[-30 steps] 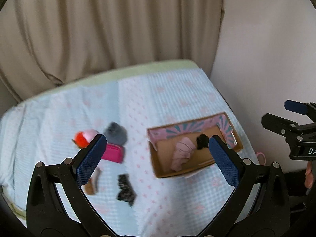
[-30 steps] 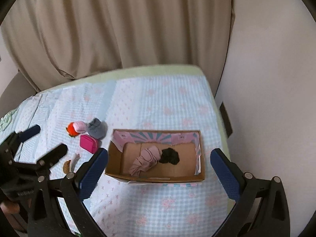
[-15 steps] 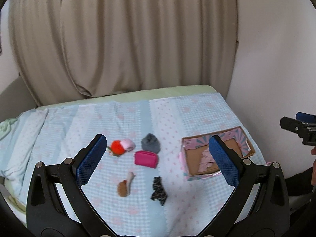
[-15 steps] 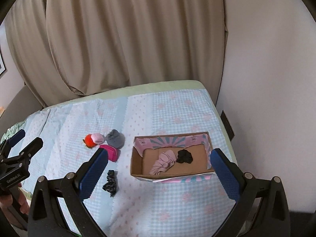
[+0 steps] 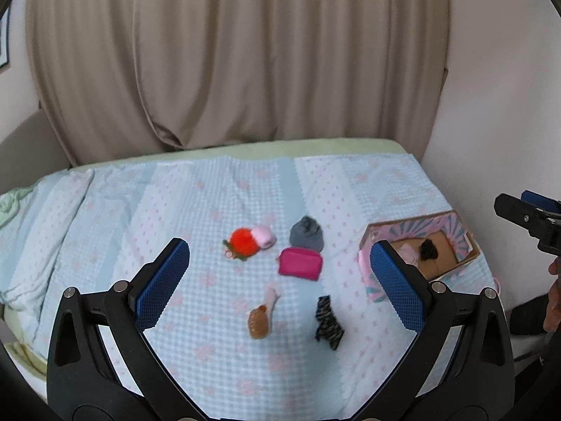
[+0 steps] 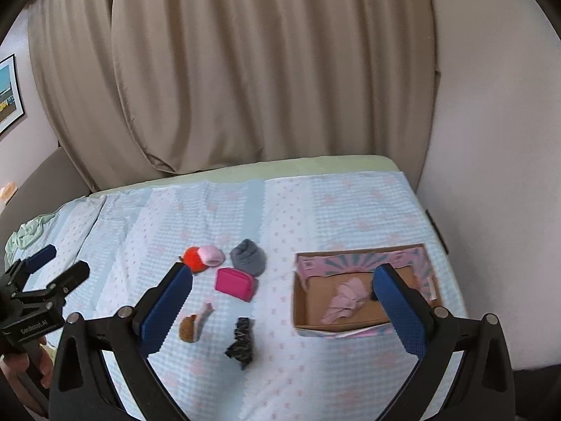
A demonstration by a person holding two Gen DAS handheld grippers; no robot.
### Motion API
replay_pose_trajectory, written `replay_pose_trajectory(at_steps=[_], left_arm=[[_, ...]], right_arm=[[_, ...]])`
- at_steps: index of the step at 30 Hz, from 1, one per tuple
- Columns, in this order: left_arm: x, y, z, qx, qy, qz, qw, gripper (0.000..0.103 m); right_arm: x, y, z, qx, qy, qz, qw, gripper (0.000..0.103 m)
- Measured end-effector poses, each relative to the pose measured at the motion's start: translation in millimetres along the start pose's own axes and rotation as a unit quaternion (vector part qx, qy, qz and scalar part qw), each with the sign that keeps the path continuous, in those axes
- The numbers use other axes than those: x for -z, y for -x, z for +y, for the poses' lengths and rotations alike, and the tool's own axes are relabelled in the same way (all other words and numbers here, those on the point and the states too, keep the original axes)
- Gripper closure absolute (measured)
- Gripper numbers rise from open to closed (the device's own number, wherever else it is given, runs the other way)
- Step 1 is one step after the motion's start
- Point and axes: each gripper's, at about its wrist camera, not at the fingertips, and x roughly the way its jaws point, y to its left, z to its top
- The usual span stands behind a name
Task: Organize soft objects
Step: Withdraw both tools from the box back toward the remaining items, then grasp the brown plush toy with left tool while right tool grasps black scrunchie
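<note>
On the bed lie a red pompom (image 5: pixel 242 240) (image 6: pixel 193 257) touching a pink roll (image 5: pixel 263 236) (image 6: pixel 210 255), a grey rolled sock (image 5: pixel 306 233) (image 6: pixel 248 256), a magenta pouch (image 5: pixel 300 263) (image 6: pixel 235 283), a brown-and-pink toy (image 5: pixel 262 315) (image 6: pixel 194 322) and a dark patterned sock (image 5: pixel 328 322) (image 6: pixel 242 342). The cardboard box (image 5: pixel 466 245) (image 6: pixel 301 301) at the right holds a pink cloth (image 6: pixel 345 298) and a black item (image 5: pixel 428 249). My left gripper (image 5: pixel 278 282) and right gripper (image 6: pixel 280 300) hang open above the bed, both empty.
The bed (image 5: pixel 175 203) carries a light blue checked cover with pink flowers. A beige curtain (image 5: pixel 245 52) hangs behind it and a white wall (image 6: pixel 491 140) stands along its right side. Crumpled green cloth (image 6: pixel 26 235) lies at the bed's left end. A framed picture (image 6: pixel 8 94) hangs at far left.
Both grippers have pulled back and swung left, away from the box. The loose items now sit in the middle of both views. Both stay open.
</note>
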Motion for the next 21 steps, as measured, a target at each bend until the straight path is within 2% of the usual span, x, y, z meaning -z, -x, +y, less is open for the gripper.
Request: replay_pose_trajectory(at_steps=[6, 12, 17, 21], left_arm=[[24.9, -36.1, 40.2, 0.017, 0.0, 0.023, 0.9996, 0.0], [54.7, -82.6, 68.6, 0.042, -0.007, 0.049, 0.9979, 0.001], [93.6, -134.2, 74.3, 0.061, -0.028, 0.068, 0.9954, 0.002], [135.6, -187.6, 79.2, 0.077, -0.021, 0.097, 0.9921, 0.007]], right_arm=[[26.0, -40.8, 38.4, 0.008, 0.017, 0.01, 1.0, 0.0], [66.2, -94.4, 64.3, 0.005, 0.027, 0.038, 0.999, 0.0], [107.5, -143.7, 75.4, 0.014, 0.025, 0.052, 0.998, 0.0], [143.0, -184.2, 80.5, 0.022, 0.018, 0.077, 0.997, 0.0]])
